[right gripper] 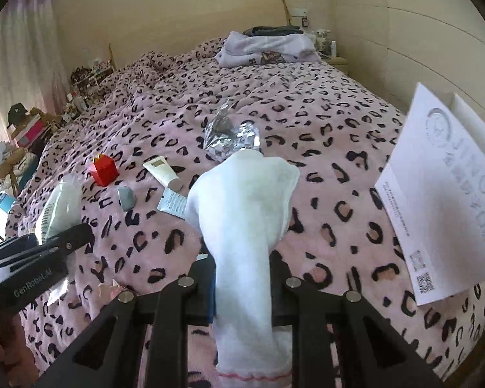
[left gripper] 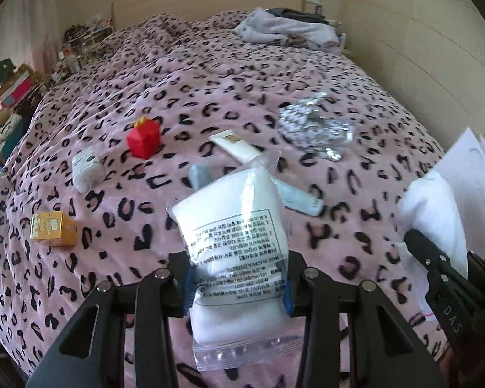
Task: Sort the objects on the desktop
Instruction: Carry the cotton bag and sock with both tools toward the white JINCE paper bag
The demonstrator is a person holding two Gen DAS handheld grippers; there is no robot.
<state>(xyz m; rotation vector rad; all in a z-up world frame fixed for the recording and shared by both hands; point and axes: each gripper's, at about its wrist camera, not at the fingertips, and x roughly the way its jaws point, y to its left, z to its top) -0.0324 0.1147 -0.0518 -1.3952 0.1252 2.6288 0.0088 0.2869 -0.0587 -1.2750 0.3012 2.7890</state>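
My left gripper (left gripper: 237, 294) is shut on a clear zip bag of white cotton pads (left gripper: 232, 236) with a printed label, held above the pink leopard-print bedspread (left gripper: 145, 148). My right gripper (right gripper: 242, 278) is shut on a white sock (right gripper: 242, 220) that stands up between its fingers and flops over at the top. In the left wrist view the right gripper (left gripper: 443, 268) shows at the right edge with the sock (left gripper: 433, 207). In the right wrist view the left gripper (right gripper: 48, 252) shows at the left with the bag (right gripper: 59, 207).
On the bedspread lie a red toy box (left gripper: 144, 142), an orange box (left gripper: 53, 229), a white pouch (left gripper: 86, 168), a cream tube (left gripper: 236, 147), a pale blue tube (left gripper: 300, 199) and crumpled foil (left gripper: 313, 126). A white printed box (right gripper: 449, 194) stands at right. Folded clothes (right gripper: 268, 48) lie at the bed's head.
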